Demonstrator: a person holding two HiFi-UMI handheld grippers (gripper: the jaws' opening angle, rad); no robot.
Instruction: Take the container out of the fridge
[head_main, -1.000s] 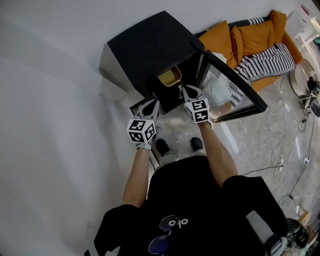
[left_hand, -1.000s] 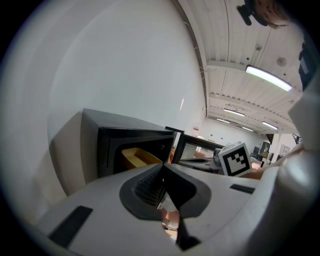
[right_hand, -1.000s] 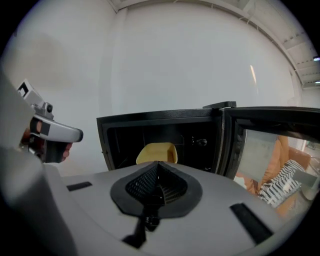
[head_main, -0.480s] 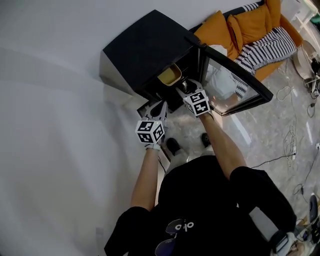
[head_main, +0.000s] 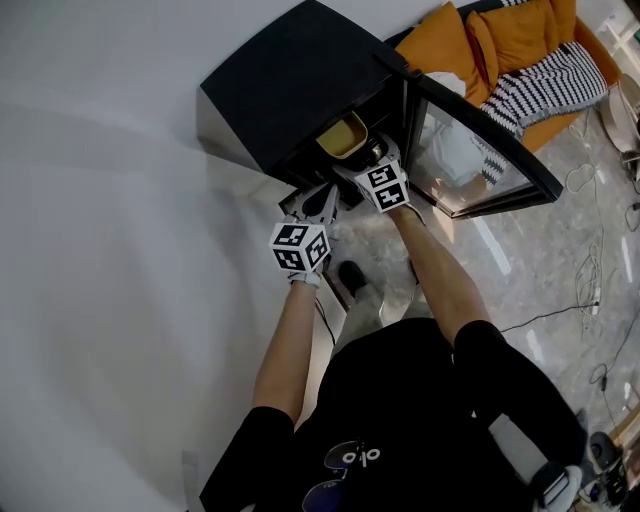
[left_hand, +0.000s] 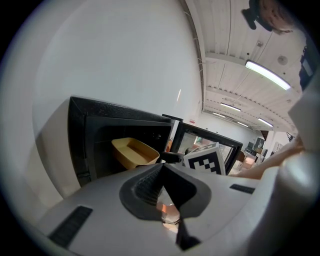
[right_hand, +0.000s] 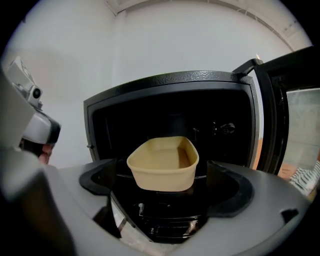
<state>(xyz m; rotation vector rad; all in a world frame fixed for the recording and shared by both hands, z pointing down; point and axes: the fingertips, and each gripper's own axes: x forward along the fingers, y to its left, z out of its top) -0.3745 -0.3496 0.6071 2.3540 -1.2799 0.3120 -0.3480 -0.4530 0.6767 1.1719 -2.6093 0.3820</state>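
A shallow tan container (head_main: 345, 135) sits on a shelf inside the open black fridge (head_main: 290, 85). In the right gripper view the container (right_hand: 165, 164) lies just ahead of my right gripper (right_hand: 164, 186). The jaws are opening wide to either side of its front end, and the pads do not touch it. In the head view my right gripper (head_main: 372, 160) reaches into the fridge mouth. My left gripper (head_main: 322, 203) hangs lower left of it, outside the fridge. Its fingers (left_hand: 161, 175) are shut with nothing between them, and the container (left_hand: 134, 151) shows beyond.
The fridge's glass door (head_main: 470, 150) stands open to the right. An orange sofa (head_main: 470, 40) with a striped throw (head_main: 555, 80) is behind it. Cables (head_main: 590, 285) trail over the shiny floor. A white wall fills the left side.
My right gripper has moved forward into the fridge opening and its jaws have spread. The left gripper has shifted slightly toward the fridge.
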